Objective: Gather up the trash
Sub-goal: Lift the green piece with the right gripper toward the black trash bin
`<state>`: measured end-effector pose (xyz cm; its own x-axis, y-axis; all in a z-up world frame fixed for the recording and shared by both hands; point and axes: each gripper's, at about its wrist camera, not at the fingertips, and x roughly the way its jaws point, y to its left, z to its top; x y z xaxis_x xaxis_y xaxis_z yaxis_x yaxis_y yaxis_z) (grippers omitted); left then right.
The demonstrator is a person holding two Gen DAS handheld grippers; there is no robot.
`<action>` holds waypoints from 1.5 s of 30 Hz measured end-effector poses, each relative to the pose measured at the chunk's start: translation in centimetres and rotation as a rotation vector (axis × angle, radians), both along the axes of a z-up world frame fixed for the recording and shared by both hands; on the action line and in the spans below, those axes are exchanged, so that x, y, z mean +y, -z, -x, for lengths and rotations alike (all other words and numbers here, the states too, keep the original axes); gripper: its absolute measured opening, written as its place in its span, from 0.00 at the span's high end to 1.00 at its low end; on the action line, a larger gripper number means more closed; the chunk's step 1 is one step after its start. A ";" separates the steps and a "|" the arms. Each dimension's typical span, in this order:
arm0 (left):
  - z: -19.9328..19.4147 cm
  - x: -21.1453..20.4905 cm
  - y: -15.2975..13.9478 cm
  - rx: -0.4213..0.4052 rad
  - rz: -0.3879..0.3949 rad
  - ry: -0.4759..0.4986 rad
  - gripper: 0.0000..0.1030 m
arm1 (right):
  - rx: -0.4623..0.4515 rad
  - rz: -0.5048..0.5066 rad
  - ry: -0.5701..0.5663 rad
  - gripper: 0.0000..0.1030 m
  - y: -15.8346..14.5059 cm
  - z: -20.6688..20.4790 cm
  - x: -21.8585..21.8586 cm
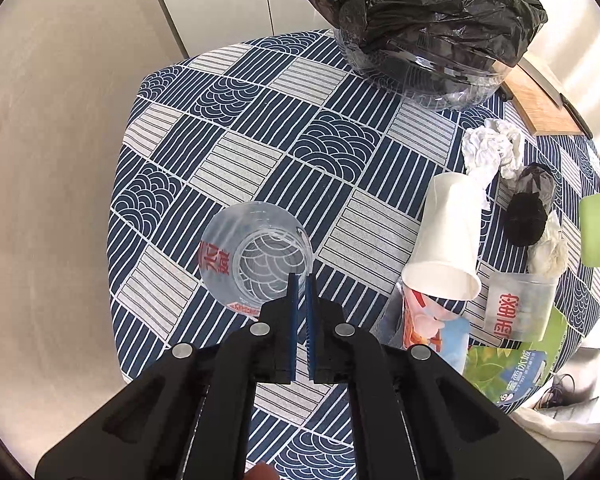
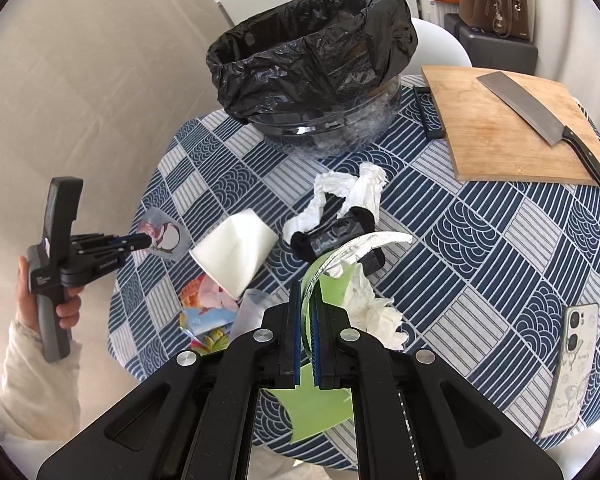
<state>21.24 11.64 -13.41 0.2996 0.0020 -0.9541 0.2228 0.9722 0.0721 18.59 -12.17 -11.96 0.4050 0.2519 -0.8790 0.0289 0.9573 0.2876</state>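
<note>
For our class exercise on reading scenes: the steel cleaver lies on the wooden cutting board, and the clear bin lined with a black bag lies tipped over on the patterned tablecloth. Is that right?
Not quite. The clear bin lined with a black bag stands upright with its mouth open, as the right wrist view shows. The steel cleaver does lie on the wooden cutting board, on the patterned tablecloth.

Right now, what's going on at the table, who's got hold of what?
A person is clearing trash off the patterned table with two handheld grippers. The left gripper is shut on the rim of a clear plastic cup; the right gripper is shut on the rim of a green cup with a torn foil lid. A white paper cup, crumpled tissues and wrappers lie on the cloth. The bin with the black liner stands at the far edge.
</note>
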 end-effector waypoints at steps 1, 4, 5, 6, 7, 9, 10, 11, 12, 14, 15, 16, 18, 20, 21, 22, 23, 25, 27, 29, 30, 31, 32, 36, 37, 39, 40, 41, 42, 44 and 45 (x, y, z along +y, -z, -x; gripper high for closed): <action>0.3 0.0 -0.1 -0.002 -0.007 -0.011 0.96 | -0.004 -0.007 -0.004 0.96 0.0 0.1 -0.2; 1.3 0.1 -0.7 -0.004 0.005 -0.042 0.96 | -0.014 -0.026 -0.023 0.96 -0.1 0.6 -0.7; 1.6 0.1 -0.9 -0.006 0.007 -0.047 0.96 | -0.018 -0.029 -0.027 0.96 -0.2 0.7 -0.9; 1.9 0.0 -1.0 -0.007 0.001 -0.053 0.96 | -0.021 -0.035 -0.030 0.96 -0.2 0.8 -1.1; 2.2 -0.1 -1.1 -0.009 -0.007 -0.063 0.96 | -0.024 -0.041 -0.033 0.96 -0.2 0.9 -1.3; 2.7 0.1 -1.3 -0.011 0.014 -0.095 0.93 | -0.032 -0.053 -0.043 0.96 -0.3 1.1 -1.7; 2.9 0.2 -1.3 -0.008 0.036 -0.113 0.89 | -0.034 -0.056 -0.051 0.96 -0.3 1.2 -1.9; 3.1 0.5 -1.3 -0.004 0.055 -0.133 0.70 | -0.036 -0.058 -0.058 0.96 -0.4 1.3 -2.1; 3.4 0.6 -1.3 -0.003 0.067 -0.155 0.46 | -0.038 -0.062 -0.068 0.96 -0.4 1.3 -2.2; 4.0 0.8 -1.3 0.000 0.095 -0.188 0.38 | -0.040 -0.069 -0.091 0.96 -0.4 1.4 -2.5; 4.3 0.8 -1.3 -0.002 0.107 -0.197 0.38 | -0.041 -0.069 -0.102 0.96 -0.5 1.4 -2.6; 4.6 0.8 -1.3 -0.012 0.103 -0.210 0.38 | -0.042 -0.070 -0.114 0.96 -0.5 1.5 -2.8; 5.1 0.8 -1.2 -0.026 0.074 -0.239 0.28 | -0.044 -0.070 -0.140 0.96 -0.7 1.5 -3.0; 5.4 1.0 -1.0 -0.043 0.071 -0.269 0.27 | -0.049 -0.061 -0.168 0.96 -0.8 1.5 -3.1; 5.4 1.3 -0.9 -0.049 0.081 -0.286 0.27 | -0.052 -0.053 -0.180 0.96 -1.0 1.6 -3.2; 5.4 1.5 -0.8 -0.051 0.090 -0.305 0.22 | -0.054 -0.047 -0.190 0.96 -1.1 1.5 -3.2; 5.4 1.7 -0.6 -0.057 0.095 -0.324 0.13 | -0.057 -0.045 -0.198 0.96 -1.2 1.4 -3.3; 5.4 2.1 -0.4 -0.096 0.106 -0.362 0.08 | -0.065 -0.045 -0.209 0.96 -1.5 1.2 -3.5; 5.2 2.5 0.0 -0.104 0.142 -0.381 0.08 | -0.069 -0.051 -0.216 0.96 -1.8 0.9 -3.6; 4.8 2.6 0.5 -0.108 0.174 -0.383 0.07 | -0.075 -0.048 -0.218 0.96 -2.0 0.4 -3.6; 4.5 2.5 0.7 -0.112 0.177 -0.385 0.07 | -0.079 -0.046 -0.217 0.96 -2.2 0.1 -3.7; 4.1 2.5 0.9 -0.117 0.172 -0.386 0.06 | -0.081 -0.041 -0.211 0.96 -2.3 -0.2 -3.7; 3.7 2.4 1.1 -0.127 0.168 -0.386 0.06 | -0.083 -0.036 -0.205 0.96 -2.5 -0.5 -3.8; 2.0 2.5 2.3 -0.140 0.163 -0.379 0.06 | -0.098 -0.004 -0.187 0.96 -4.2 -1.9 -3.6; 1.7 2.5 2.7 -0.146 0.160 -0.374 0.06 | -0.111 0.004 -0.196 0.96 -4.9 -2.3 -3.4; 1.1 2.6 3.4 -0.179 0.154 -0.365 0.06 | -0.135 0.027 -0.212 0.96 -6.1 -3.2 -3.0; 0.9 2.6 3.8 -0.192 0.141 -0.371 0.06 | -0.150 0.043 -0.218 0.96 -6.7 -3.7 -2.9; 0.6 2.7 4.3 -0.197 0.128 -0.377 0.06 | -0.165 0.054 -0.223 0.96 -7.3 -4.2 -2.8; 0.4 2.8 4.7 -0.201 0.121 -0.377 0.06 | -0.173 0.057 -0.228 0.96 -7.8 -4.8 -2.7; 0.0 2.9 5.3 -0.202 0.120 -0.373 0.06 | -0.186 0.059 -0.241 0.96 -8.8 -6.0 -2.7; -0.2 3.0 5.5 -0.205 0.121 -0.370 0.06 | -0.193 0.067 -0.249 0.96 -9.2 -6.6 -2.6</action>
